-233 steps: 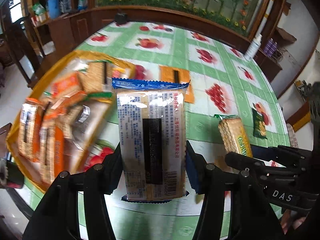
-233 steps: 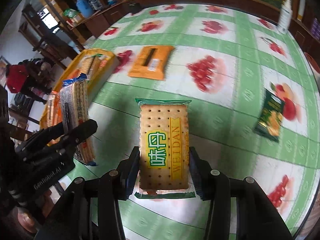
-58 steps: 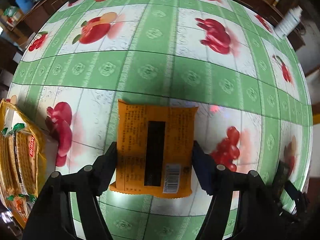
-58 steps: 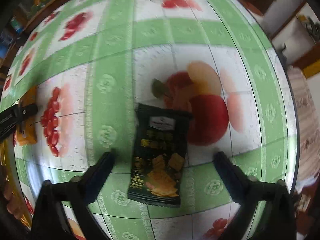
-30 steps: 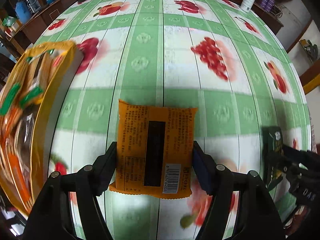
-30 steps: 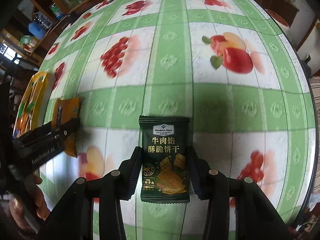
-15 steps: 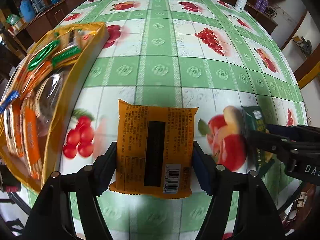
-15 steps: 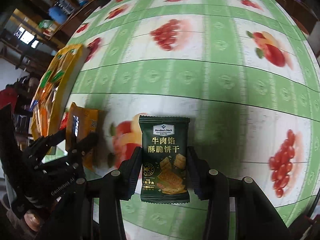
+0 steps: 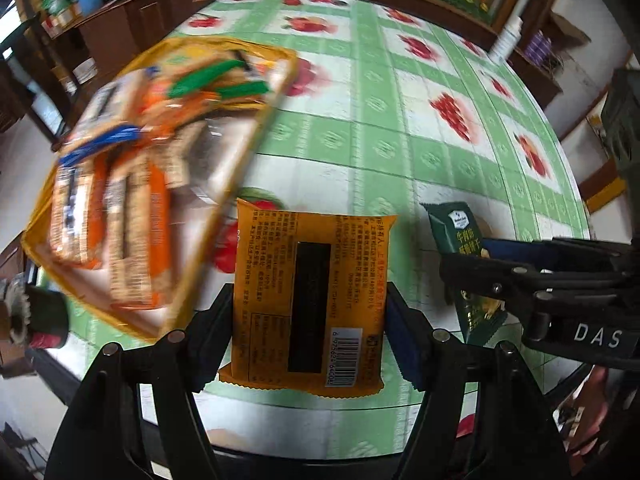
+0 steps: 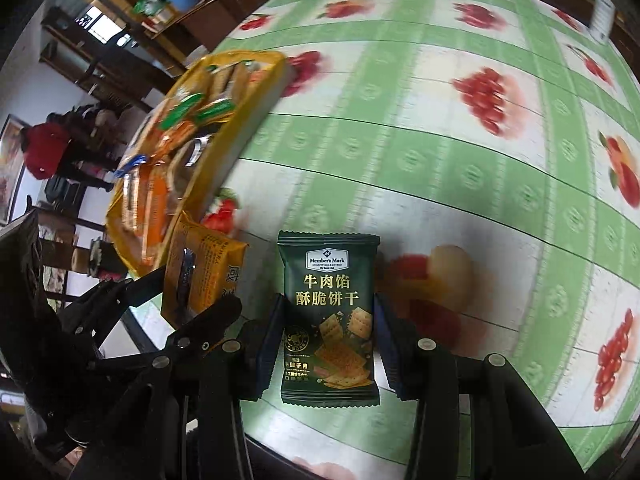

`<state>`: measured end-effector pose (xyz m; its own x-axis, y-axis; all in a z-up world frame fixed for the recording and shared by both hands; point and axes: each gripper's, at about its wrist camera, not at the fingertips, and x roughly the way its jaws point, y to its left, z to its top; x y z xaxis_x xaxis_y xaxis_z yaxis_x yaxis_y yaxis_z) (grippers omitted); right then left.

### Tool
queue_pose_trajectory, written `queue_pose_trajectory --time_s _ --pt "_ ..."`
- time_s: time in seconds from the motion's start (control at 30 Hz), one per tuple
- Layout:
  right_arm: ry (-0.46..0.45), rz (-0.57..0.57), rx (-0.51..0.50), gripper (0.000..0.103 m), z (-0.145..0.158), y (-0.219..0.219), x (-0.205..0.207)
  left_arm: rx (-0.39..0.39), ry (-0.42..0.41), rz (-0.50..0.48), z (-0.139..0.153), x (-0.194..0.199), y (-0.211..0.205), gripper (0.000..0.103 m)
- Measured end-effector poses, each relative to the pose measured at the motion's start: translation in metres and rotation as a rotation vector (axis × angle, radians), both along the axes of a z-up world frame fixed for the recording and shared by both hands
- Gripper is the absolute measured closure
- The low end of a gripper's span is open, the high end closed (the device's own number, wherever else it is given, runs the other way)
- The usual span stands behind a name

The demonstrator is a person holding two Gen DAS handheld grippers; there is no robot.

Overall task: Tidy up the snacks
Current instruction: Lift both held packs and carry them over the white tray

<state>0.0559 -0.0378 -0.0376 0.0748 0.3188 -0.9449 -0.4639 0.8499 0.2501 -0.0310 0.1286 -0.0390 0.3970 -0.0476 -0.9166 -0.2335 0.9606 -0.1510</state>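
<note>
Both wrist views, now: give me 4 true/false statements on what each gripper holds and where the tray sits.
1. The left gripper holds an orange packet, barcode side to the camera. True.
2. The right gripper is empty, jaws wide apart. False: its jaws are closed on a dark green cracker packet.
3. The yellow tray of snacks lies to the left of the orange packet. True.
4. The green packet lies inside the tray. False: it is outside the tray, held above the tablecloth.

Daylit, fisheye-warped edges, motion blur left
</note>
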Motion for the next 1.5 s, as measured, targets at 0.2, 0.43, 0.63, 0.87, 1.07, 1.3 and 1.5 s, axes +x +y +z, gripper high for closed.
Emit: queue_pose_trajectory --time_s 0.2,0.43,0.63,0.87,1.07,1.3,1.5 --pt "0.005 0.067 0.038 0.058 0.01 0.043 -0.003 -0.004 -0.029 0.093 0.012 -0.01 0.036 0.033" --pt "-0.017 0.138 0.081 0.058 0.027 0.102 0.003 0.034 -0.052 0.177 0.024 -0.01 0.074 0.033" --pt "-0.039 0.177 0.108 0.058 0.041 0.147 0.011 0.048 -0.052 0.231 0.026 -0.007 0.106 0.033" --pt "-0.058 0.202 0.111 0.058 0.045 0.185 0.024 0.045 -0.039 0.306 0.025 -0.001 0.141 0.033" --pt "-0.053 0.191 0.103 0.058 0.035 0.207 0.037 0.038 -0.014 0.368 0.018 0.001 0.165 0.033" --pt "-0.049 0.182 0.102 0.058 0.024 0.223 0.047 0.033 0.003 0.383 0.008 0.0 0.166 0.033" --pt "-0.04 0.172 0.085 0.058 0.011 0.228 0.051 0.039 -0.002 0.388 0.008 0.003 0.165 0.033"
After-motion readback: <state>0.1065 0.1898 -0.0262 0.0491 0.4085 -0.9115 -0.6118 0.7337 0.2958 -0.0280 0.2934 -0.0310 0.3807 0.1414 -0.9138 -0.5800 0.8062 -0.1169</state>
